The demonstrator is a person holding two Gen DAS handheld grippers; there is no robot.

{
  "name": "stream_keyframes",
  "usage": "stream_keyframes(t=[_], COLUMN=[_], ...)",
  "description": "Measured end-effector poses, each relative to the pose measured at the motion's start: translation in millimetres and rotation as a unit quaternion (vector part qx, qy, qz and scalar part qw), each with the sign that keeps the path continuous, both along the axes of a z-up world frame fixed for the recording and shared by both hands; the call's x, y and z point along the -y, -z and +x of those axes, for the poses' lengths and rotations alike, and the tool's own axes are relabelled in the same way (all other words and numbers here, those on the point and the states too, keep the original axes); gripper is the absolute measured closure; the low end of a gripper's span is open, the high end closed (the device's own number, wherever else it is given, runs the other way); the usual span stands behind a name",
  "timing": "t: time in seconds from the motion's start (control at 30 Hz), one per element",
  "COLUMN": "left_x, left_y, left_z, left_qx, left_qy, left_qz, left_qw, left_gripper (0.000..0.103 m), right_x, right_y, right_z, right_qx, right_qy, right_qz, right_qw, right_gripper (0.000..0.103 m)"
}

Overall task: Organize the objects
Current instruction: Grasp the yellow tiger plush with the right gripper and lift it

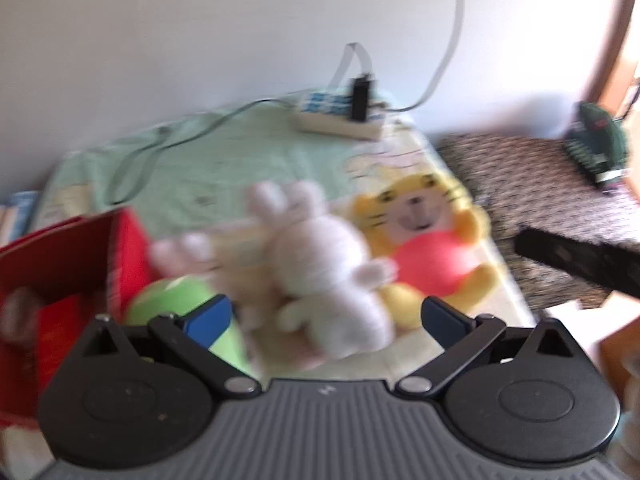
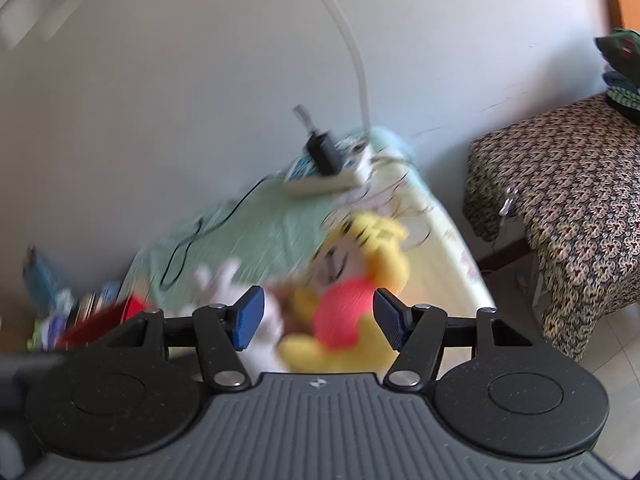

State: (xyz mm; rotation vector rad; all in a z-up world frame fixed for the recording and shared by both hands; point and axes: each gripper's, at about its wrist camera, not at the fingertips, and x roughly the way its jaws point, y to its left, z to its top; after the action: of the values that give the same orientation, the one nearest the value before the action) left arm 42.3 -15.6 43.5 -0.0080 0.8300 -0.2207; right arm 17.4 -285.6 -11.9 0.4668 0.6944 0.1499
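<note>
The left gripper [image 1: 326, 320] has its jaws wide apart, holding nothing. Between them, just ahead, lies a white bunny toy [image 1: 324, 276]. A yellow tiger toy [image 1: 424, 240] lies beside the right jaw. A red box [image 1: 68, 256] and a green ball [image 1: 172, 300] sit by the left jaw.

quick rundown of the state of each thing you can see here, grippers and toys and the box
left gripper: open, holding nothing, white rabbit ahead between its fingers
right gripper: open, holding nothing, yellow tiger ahead of it
white rabbit: lying on the bed, loose
yellow tiger: lying face up on the bed
red box: open at the top
power strip: on the bed, black plug in it
</note>
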Motion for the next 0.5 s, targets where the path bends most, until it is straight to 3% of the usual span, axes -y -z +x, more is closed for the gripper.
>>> stream_keyframes(t=[0.17,0.2,0.4,0.5], left_x=[26.6,35.3,65.6,76.1], left_y=[-0.5,5.6,34.1,45.0], left_z=[8.7,13.7,45.8,58.9], left_qx=[-0.003,-0.005,-0.064,-0.084], left_qy=[0.103,0.117,0.165,0.171], left_qz=[-0.071,-0.068,-0.109,-0.107], left_qw=[0.9921,0.9907,0.9783,0.9759], left_gripper=[0.003,0.003,0.003,0.003], right_x=[21.3,24.8,29.5,27.9], right_y=[41.0,50.3,87.3,101.8], right_z=[50.0,58.3,87.3,94.9], right_qx=[-0.055,-0.072,-0.112,-0.129], right_qy=[0.006,0.003,-0.063,-0.072], right_qz=[0.032,0.047,0.134,0.155], right_qw=[0.998,0.996,0.983,0.977], right_gripper=[0.039,0.039,0.038,0.038])
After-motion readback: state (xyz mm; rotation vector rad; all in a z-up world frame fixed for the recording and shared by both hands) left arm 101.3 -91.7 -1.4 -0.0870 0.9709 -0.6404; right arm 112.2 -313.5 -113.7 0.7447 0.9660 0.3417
